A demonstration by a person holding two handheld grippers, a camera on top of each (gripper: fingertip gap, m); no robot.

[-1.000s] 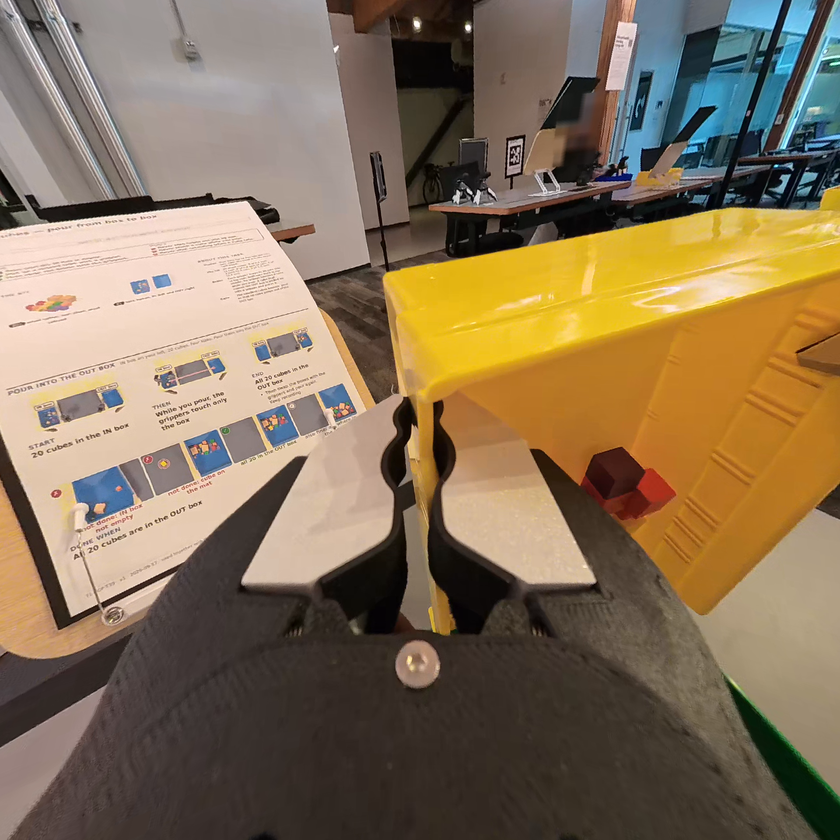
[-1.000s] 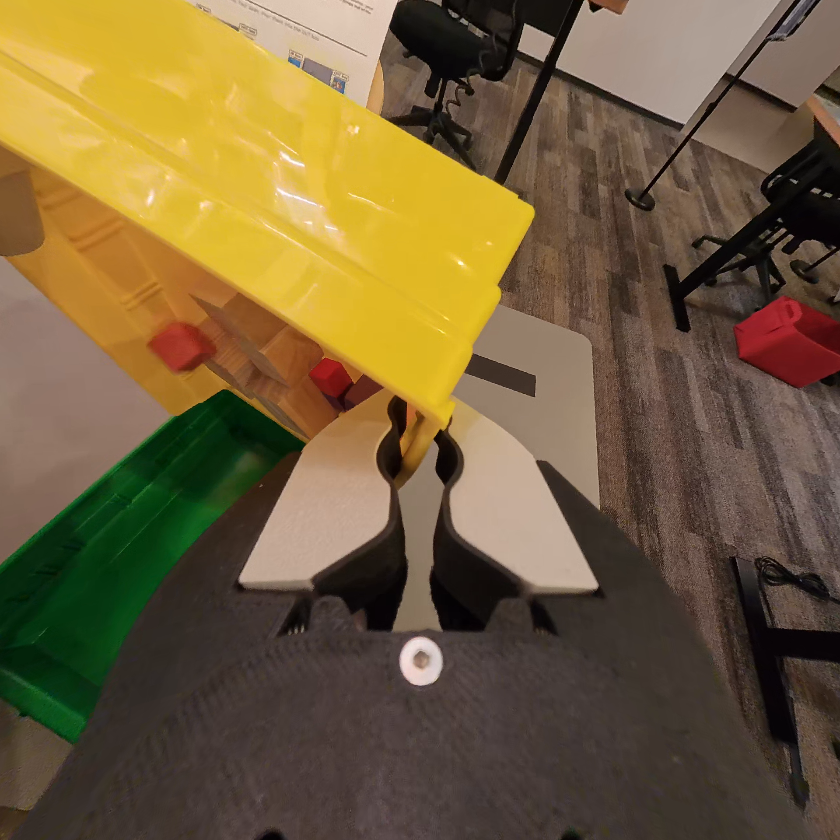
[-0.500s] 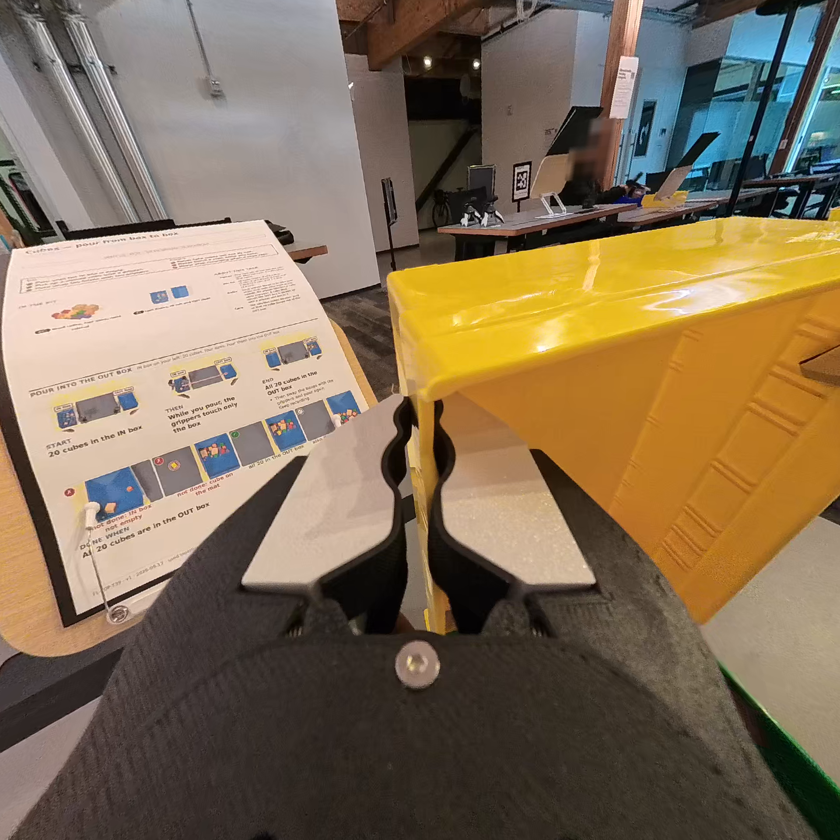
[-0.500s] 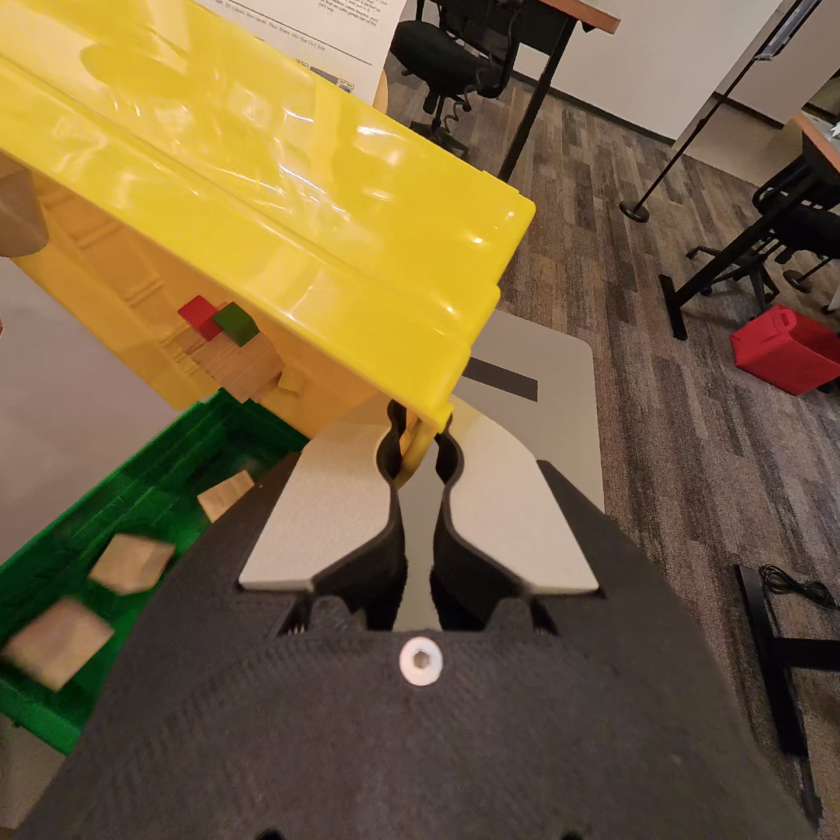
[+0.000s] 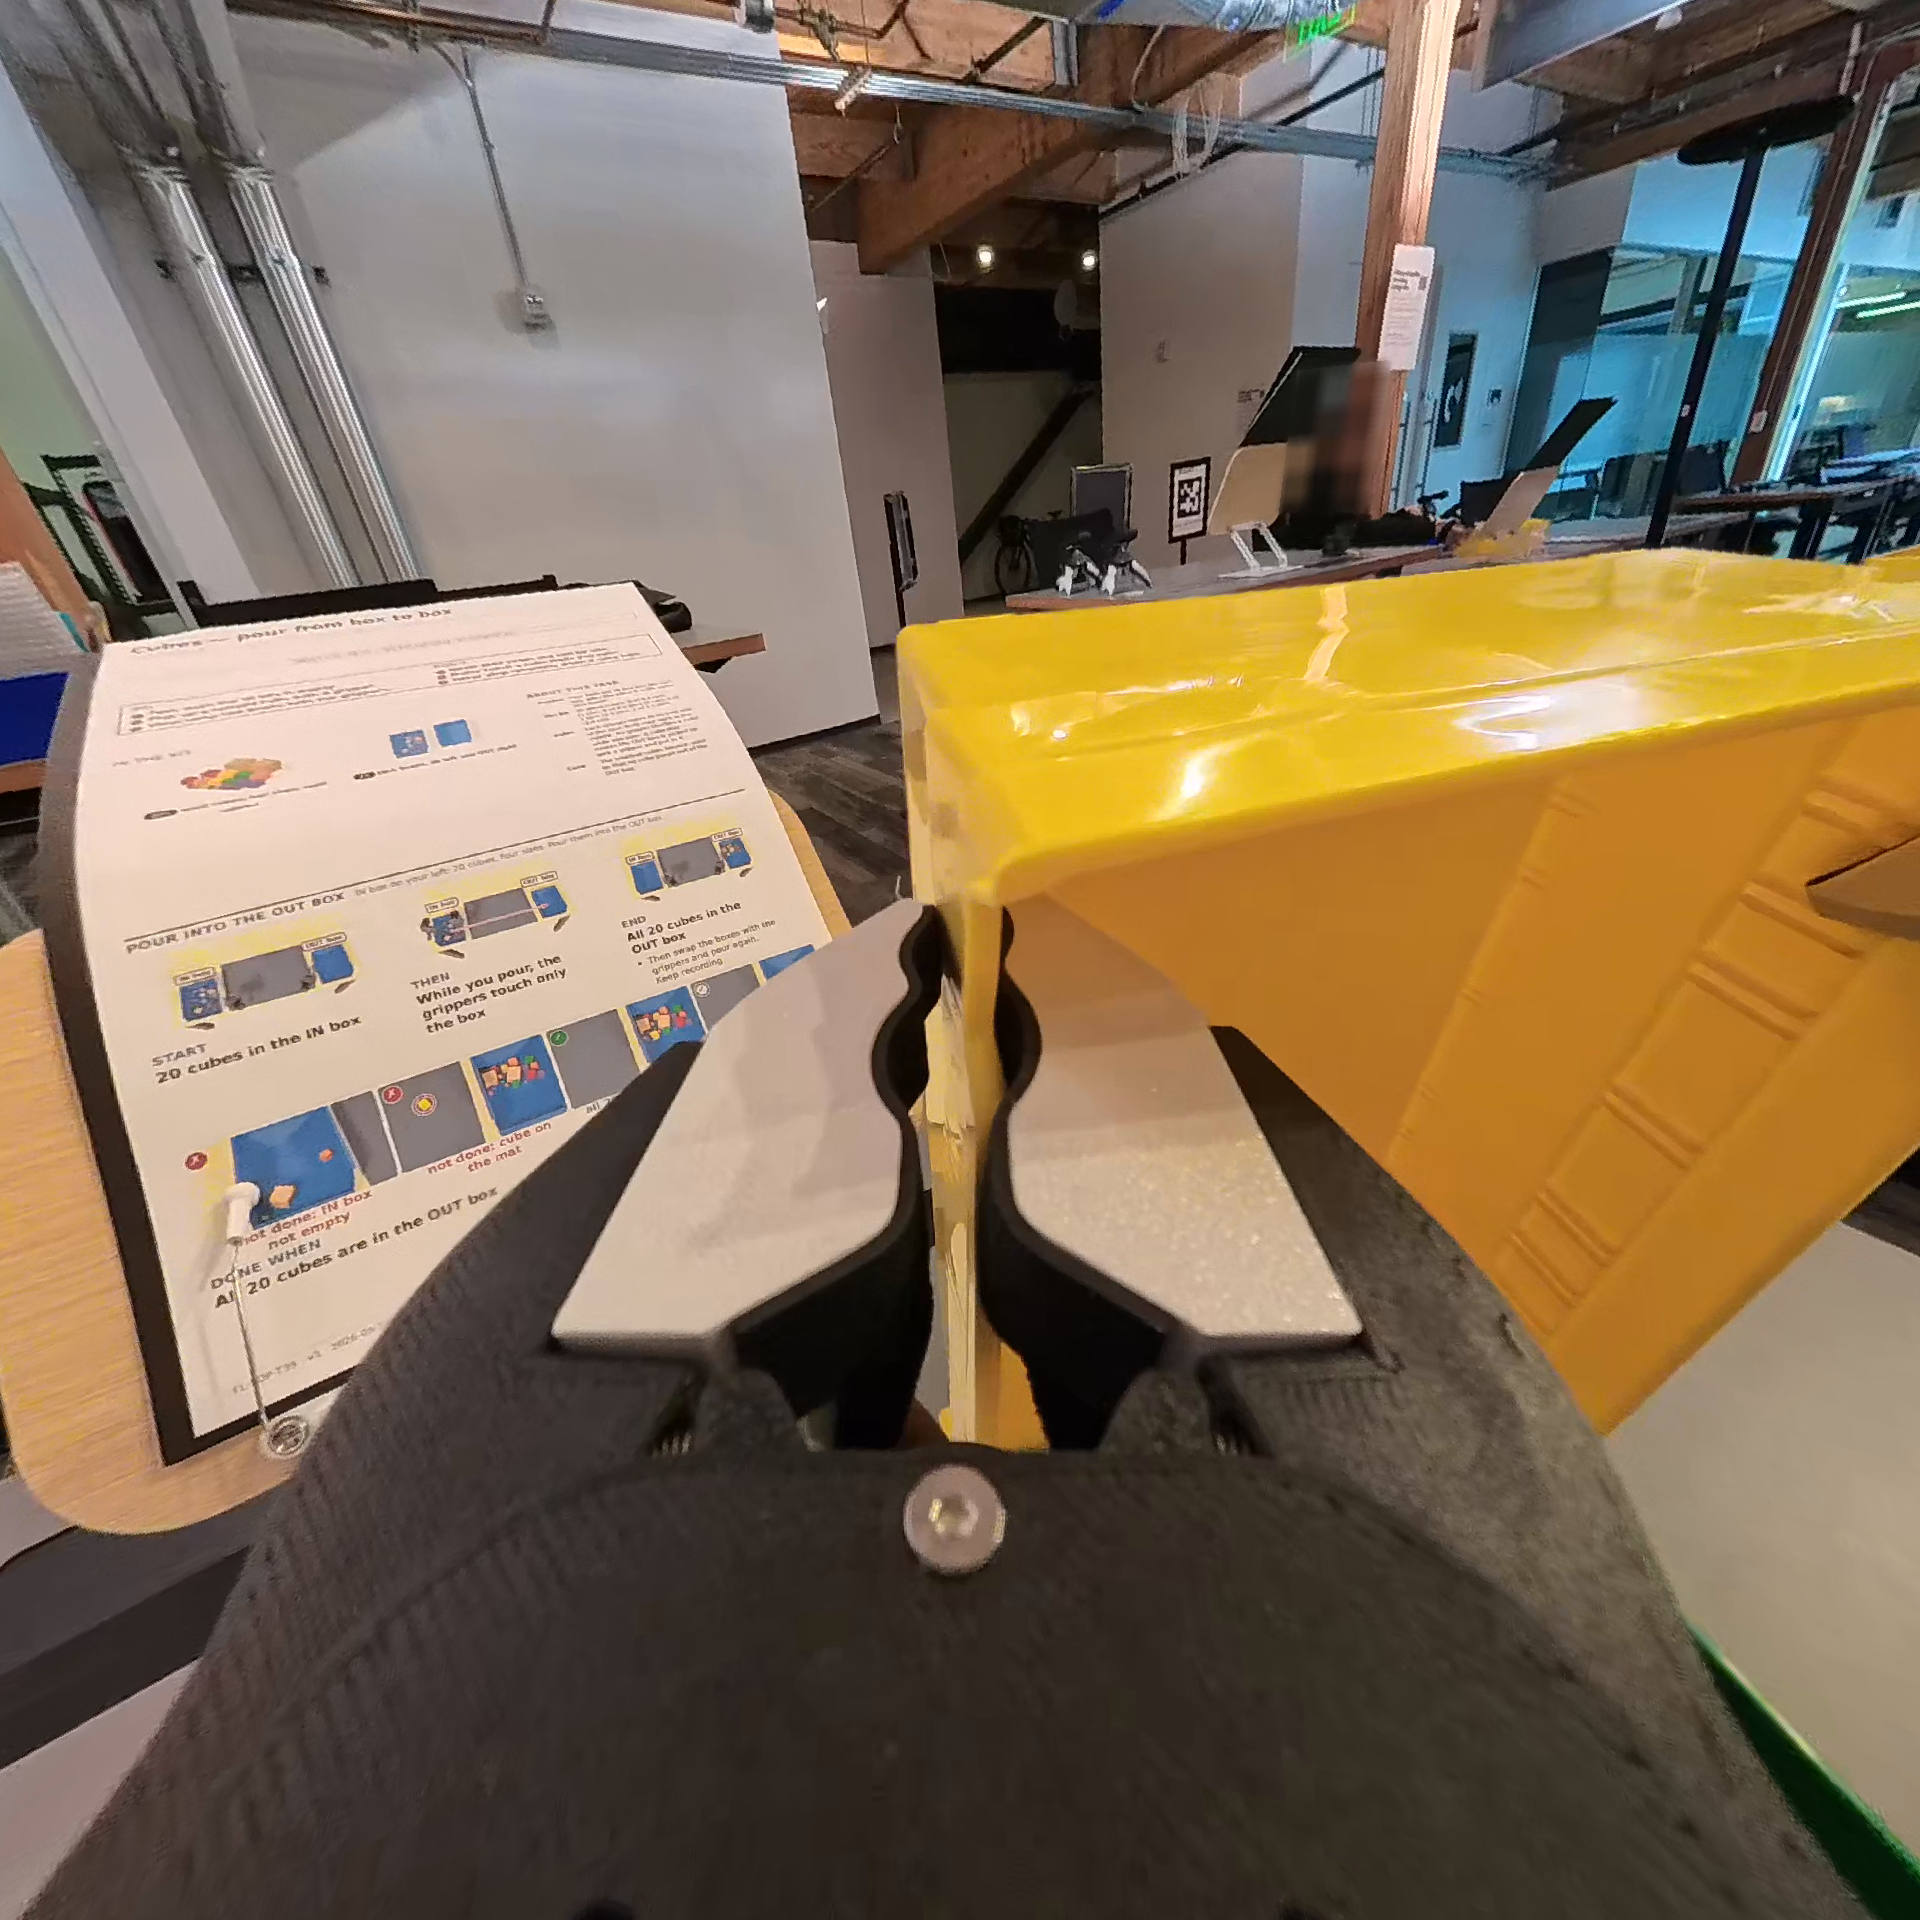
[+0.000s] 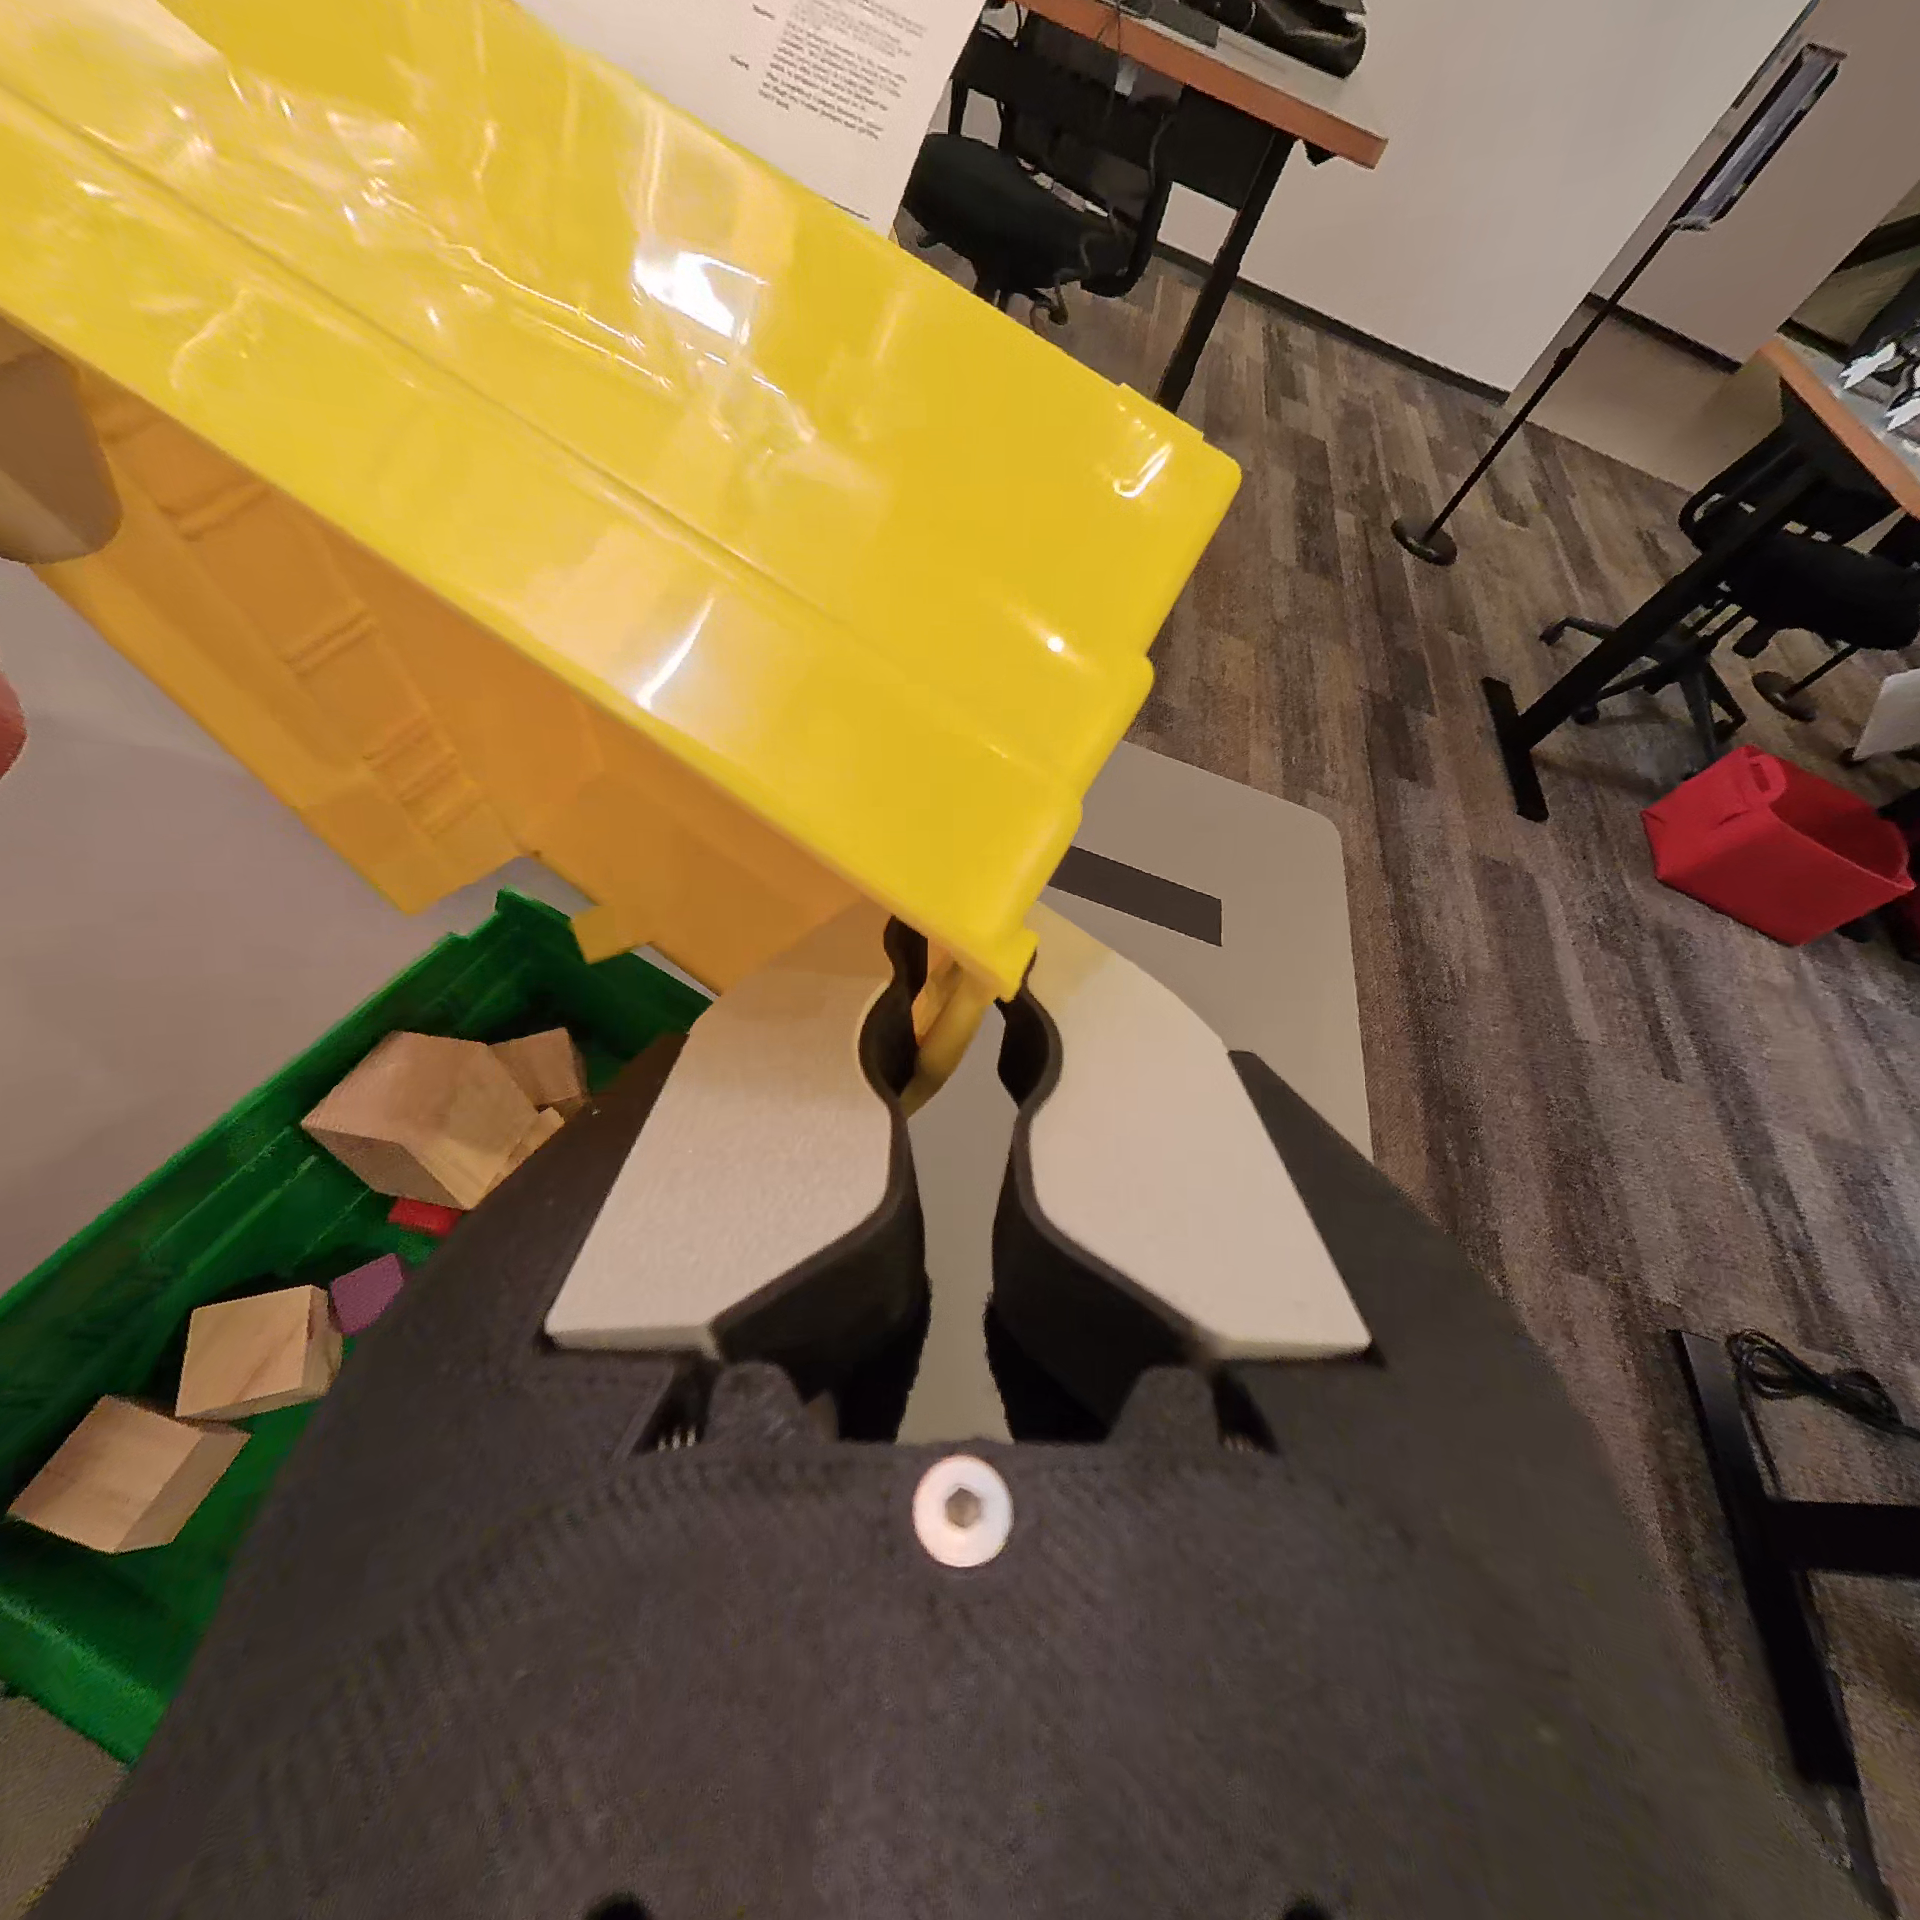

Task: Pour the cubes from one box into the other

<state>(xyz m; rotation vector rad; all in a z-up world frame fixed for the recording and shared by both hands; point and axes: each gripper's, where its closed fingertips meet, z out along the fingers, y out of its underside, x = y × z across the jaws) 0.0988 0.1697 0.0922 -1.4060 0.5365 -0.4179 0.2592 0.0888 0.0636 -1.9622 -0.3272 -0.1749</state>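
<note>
A yellow box (image 5: 1455,831) is held tipped over, its open side facing down, and no cubes show inside it. My left gripper (image 5: 961,997) is shut on one end wall. My right gripper (image 6: 951,1003) is shut on the rim of the other end of the yellow box (image 6: 623,468). The other gripper's fingertip shows at the far end in each view. Below, in the right wrist view, a green box (image 6: 156,1247) holds several wooden cubes (image 6: 426,1117), a purple cube (image 6: 366,1291) and a red cube (image 6: 421,1216). A sliver of the green box (image 5: 1808,1787) shows in the left wrist view.
A printed instruction sheet (image 5: 395,935) leans on a wooden board left of the box. The grey table (image 6: 156,883) carries the boxes, with its corner (image 6: 1247,935) to the right. On the floor beyond stand a red bin (image 6: 1777,852), chairs and stand legs.
The yellow box has tipped further and the cubes have slid out of it. They have dropped into the green box and lie still there. Both grippers kept their hold.
</note>
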